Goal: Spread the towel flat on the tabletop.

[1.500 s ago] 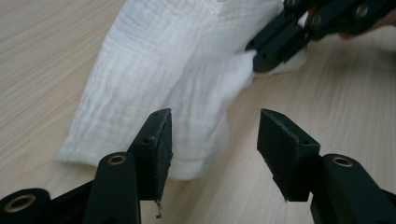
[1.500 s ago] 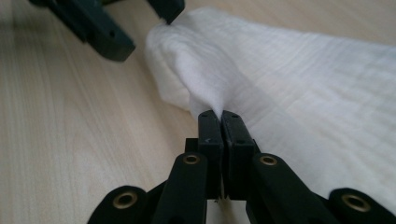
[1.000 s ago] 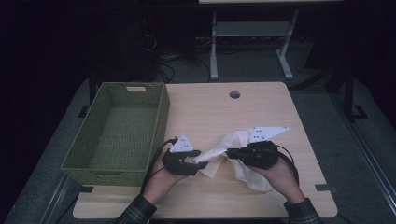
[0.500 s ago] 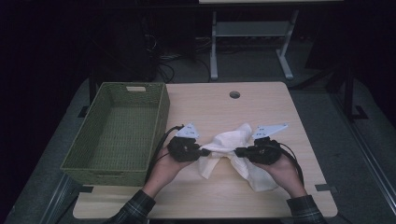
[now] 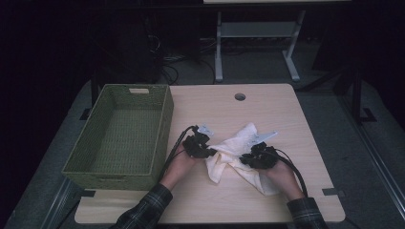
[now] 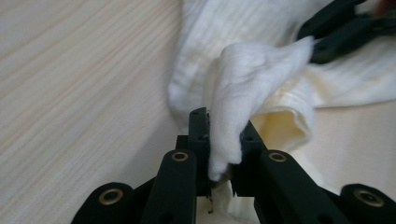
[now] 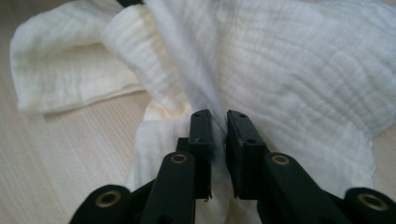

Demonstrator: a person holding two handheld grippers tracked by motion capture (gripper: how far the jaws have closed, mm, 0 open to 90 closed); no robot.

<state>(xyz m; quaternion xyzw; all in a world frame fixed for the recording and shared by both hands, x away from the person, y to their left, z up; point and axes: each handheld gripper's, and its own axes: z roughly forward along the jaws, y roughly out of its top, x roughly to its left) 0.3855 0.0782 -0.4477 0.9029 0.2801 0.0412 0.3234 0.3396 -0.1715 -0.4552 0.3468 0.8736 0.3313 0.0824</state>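
The table [image 5: 286, 114] is a light wood-grain surface with a round hole [image 5: 239, 97] near its far edge. At its left side stands the basket [image 5: 119, 167] — green, woven, rectangular, open at the top, with a handle slot in its far wall.

The cloth [image 5: 239, 143] lies crumpled on the table to the right of the basket, near the front centre. It is white to cream, with a fine ribbed weave. One part spreads toward the far side; another hangs down toward the near edge at the right.

The left hand [image 5: 179, 167] and the right hand [image 5: 282, 174] enter from the near edge, both in plaid sleeves, each with a gripper and a black cable trailing back.

The left gripper [image 5: 207, 151] sits at the left edge of the cloth. In the left gripper view, its jaws are closed on a raised fold of the cloth [image 6: 247, 79], which stands up between them; the left gripper [image 6: 223, 140] rests close to the table.

The right gripper [image 5: 248, 159] sits on the right part of the cloth. In the right gripper view, the right gripper [image 7: 218, 130] pinches a thin ridge of cloth [image 7: 289, 60] — the jaws are nearly together with fabric between them.
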